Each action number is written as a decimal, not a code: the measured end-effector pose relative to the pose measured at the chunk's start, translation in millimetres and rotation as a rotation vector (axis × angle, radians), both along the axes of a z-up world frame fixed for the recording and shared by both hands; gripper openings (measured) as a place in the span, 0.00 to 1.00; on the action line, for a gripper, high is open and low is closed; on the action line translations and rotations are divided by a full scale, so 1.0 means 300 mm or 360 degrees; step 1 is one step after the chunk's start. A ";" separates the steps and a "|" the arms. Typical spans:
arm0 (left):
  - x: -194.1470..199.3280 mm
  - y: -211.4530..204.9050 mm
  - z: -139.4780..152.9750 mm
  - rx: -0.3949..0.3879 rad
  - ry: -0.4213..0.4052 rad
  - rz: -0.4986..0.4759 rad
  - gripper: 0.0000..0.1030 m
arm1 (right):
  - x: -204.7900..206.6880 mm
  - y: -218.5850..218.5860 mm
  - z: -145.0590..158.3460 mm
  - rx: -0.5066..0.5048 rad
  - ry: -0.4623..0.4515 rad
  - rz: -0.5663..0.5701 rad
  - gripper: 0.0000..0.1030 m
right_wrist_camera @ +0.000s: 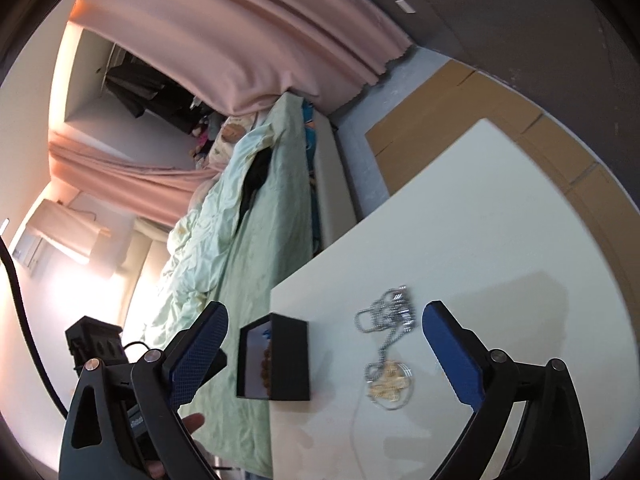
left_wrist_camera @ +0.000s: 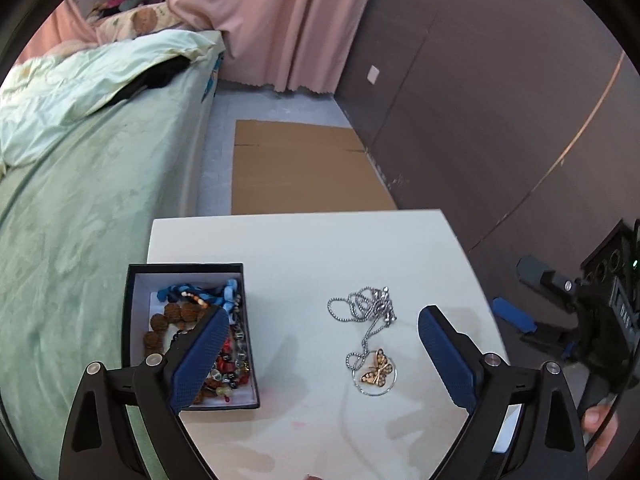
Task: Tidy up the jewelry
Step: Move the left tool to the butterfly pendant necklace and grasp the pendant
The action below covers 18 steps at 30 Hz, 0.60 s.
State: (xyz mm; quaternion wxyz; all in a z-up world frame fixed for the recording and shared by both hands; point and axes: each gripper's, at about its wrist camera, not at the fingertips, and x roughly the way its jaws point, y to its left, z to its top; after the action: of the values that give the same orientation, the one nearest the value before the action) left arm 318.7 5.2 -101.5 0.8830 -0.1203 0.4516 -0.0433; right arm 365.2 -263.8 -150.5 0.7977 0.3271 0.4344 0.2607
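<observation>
The left gripper [left_wrist_camera: 320, 344] hangs over the table with its jaws spread wide and nothing between the pads; the right gripper [right_wrist_camera: 324, 340] is likewise released and empty.

The bed [left_wrist_camera: 88, 208] fills the left of the left view, its pale quilt [left_wrist_camera: 72, 84] bunched at the far end. The right view shows more of the room beyond it: a lit wall, a second stretch of pink curtain [right_wrist_camera: 224, 40] and a dark alcove. Cardboard [left_wrist_camera: 300, 168] lies flat on the floor past the table in both views.

The white table [left_wrist_camera: 312, 248] stands just beside the bed. A black box [left_wrist_camera: 188, 336] sits near its bed-side edge. Only the left view looks down into the box, showing blue cord, brown beads and red and dark beads piled inside; the right view sees it side-on, mostly its dark outer wall [right_wrist_camera: 290, 360] and a sliver of the interior.

The necklace [left_wrist_camera: 372, 340] lies loose on the table, apart from the box, between the left gripper's fingers as seen from above. The left view shows it sharply: a tangled silver chain and a ring pendant [left_wrist_camera: 376, 372] holding a gold butterfly. In the right view the pendant is blurred.

The left view also catches the right gripper at its right edge, with a fingertip [left_wrist_camera: 596, 416] on the handle.
</observation>
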 end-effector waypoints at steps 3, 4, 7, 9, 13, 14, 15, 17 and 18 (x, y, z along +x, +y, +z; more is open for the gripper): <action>0.010 -0.049 -0.011 0.0109 0.0030 -0.0033 0.93 | 0.007 -0.053 -0.010 -0.0027 -0.0006 -0.0027 0.96; 0.015 -0.063 -0.019 0.0118 0.0049 -0.0052 0.93 | 0.007 -0.066 -0.011 -0.0031 -0.0012 -0.0033 0.96; 0.019 -0.102 -0.042 0.0104 0.0086 -0.0112 0.89 | 0.011 -0.099 -0.016 -0.0072 -0.0025 -0.0049 0.96; 0.023 -0.132 -0.061 0.0125 0.0116 -0.0152 0.79 | 0.010 -0.120 -0.018 -0.0098 -0.0028 -0.0059 0.95; 0.032 -0.187 -0.119 0.0123 0.0207 -0.0223 0.61 | 0.003 -0.162 -0.026 -0.0148 -0.0037 -0.0061 0.95; 0.034 -0.198 -0.132 0.0118 0.0227 -0.0235 0.54 | 0.002 -0.171 -0.028 -0.0155 -0.0036 -0.0063 0.95; 0.037 -0.208 -0.147 0.0114 0.0249 -0.0246 0.48 | 0.003 -0.180 -0.032 -0.0162 -0.0030 -0.0064 0.95; 0.044 -0.227 -0.173 0.0108 0.0285 -0.0265 0.41 | 0.003 -0.192 -0.040 -0.0166 -0.0009 -0.0071 0.95; 0.046 -0.235 -0.185 0.0105 0.0302 -0.0276 0.38 | 0.006 -0.198 -0.045 -0.0168 0.0003 -0.0074 0.94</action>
State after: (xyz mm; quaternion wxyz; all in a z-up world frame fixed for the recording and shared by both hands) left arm 332.5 -65.3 -156.9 0.8328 -0.0551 0.5429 -0.0930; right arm 366.9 -323.3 -164.1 0.8194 0.2948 0.4405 0.2184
